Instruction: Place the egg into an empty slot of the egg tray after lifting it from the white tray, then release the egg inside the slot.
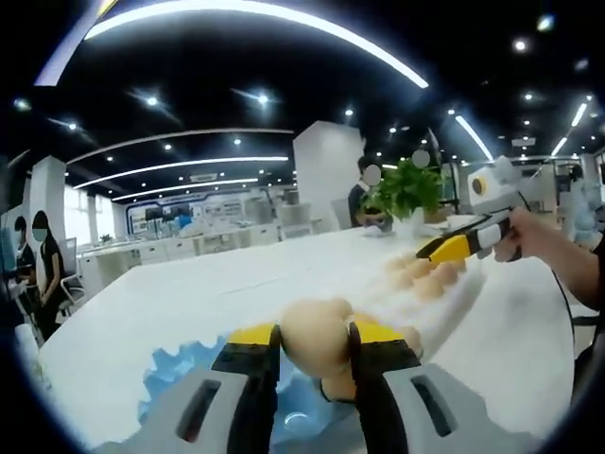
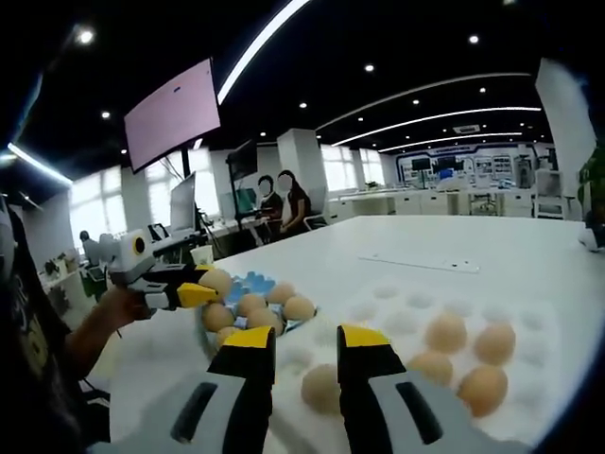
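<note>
My left gripper [image 1: 315, 333] is shut on a tan egg [image 1: 317, 340], held above a blue scalloped egg tray [image 1: 175, 371]. In the right gripper view the same left gripper [image 2: 200, 289] carries that egg [image 2: 219, 281] at the edge of the blue tray [image 2: 253, 282], which holds several eggs. My right gripper [image 2: 305, 340] stands open over the white dimpled tray [image 2: 378, 298]. One egg [image 2: 321, 388] lies in the tray below the gap between its jaws. In the left gripper view the right gripper [image 1: 444, 251] hovers over the white tray's eggs [image 1: 425, 276].
Several more eggs [image 2: 468, 355] sit in the white tray's right slots. A long white table [image 1: 189, 293] carries both trays. A potted plant [image 1: 408, 187] stands at its far end. People sit at desks in the background.
</note>
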### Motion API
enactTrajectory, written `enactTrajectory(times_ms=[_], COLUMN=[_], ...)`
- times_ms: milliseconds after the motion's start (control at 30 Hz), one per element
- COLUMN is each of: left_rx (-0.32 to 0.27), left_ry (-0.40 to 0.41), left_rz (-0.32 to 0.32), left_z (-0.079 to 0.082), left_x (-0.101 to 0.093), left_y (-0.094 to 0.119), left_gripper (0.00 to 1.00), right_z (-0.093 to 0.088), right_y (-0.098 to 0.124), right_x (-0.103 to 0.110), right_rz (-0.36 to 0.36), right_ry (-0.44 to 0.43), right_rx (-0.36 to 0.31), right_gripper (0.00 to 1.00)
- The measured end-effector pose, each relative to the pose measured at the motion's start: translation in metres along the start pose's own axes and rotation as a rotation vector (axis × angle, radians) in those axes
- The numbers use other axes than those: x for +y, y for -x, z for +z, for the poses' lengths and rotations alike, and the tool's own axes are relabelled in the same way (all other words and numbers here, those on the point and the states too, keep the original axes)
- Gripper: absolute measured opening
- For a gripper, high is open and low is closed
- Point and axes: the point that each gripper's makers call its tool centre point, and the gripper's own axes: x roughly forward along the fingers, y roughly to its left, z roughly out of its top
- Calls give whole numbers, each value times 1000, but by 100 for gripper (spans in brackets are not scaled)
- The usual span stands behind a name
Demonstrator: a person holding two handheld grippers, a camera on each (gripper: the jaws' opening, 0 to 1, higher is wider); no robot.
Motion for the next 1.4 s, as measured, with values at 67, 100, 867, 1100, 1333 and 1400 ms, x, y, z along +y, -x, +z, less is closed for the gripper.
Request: enactTrajectory(times_ms=[67, 100, 867, 1100, 1333, 1400], left_rx=[8, 9, 65, 54, 49, 50], left_ry=[6, 10, 81, 92, 90, 85], left_rz=[9, 9, 41, 29, 30, 27], left_z=[-4, -5, -30, -30, -30, -30], left_x=[3, 4, 22, 21, 21, 21], left_y=[2, 3, 11, 10, 12, 12], left_gripper=[29, 29, 29, 23, 23, 24], right_z=[0, 0, -5, -7, -7, -6], right_y=[0, 0, -2, -2, 2, 4], right_x=[0, -1, -4, -6, -9, -12], right_rz=[0, 0, -5, -11, -23, -28], right_ry=[-1, -1, -9, -15, -20, -21], right_rx=[0, 1, 17, 19, 13, 8], right_gripper=[27, 27, 27, 27, 27, 27])
